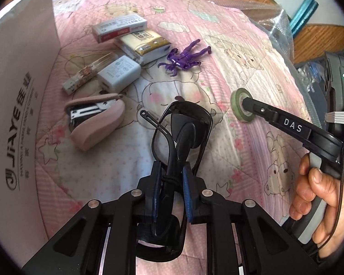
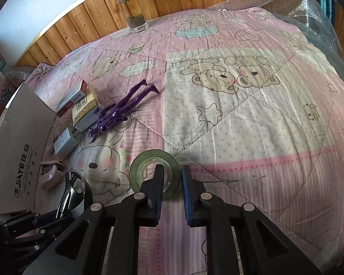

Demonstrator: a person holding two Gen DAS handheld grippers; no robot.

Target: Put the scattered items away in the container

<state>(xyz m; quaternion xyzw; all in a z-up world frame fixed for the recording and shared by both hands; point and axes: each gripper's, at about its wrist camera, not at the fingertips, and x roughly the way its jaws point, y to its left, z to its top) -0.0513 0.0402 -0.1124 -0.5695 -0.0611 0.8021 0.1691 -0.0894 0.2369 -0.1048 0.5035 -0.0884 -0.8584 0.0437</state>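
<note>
Pink cartoon quilt (image 1: 217, 52) covers the bed. Left wrist view: the left gripper (image 1: 172, 183) has its jaws clamped on black glasses (image 1: 183, 126), just right of the pink stapler (image 1: 96, 123); a white box wall (image 1: 18, 91) stands left of the stapler. Right wrist view: the right gripper (image 2: 172, 183) has its jaws pinched on the green tape roll (image 2: 154, 171), right of the stapler (image 2: 51, 174)

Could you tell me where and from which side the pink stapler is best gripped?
Grip the pink stapler across its long body, coming from above. It lies on its side on the quilt, with its jaw open toward the box wall; the broad flanks probably suit the pads.
</note>
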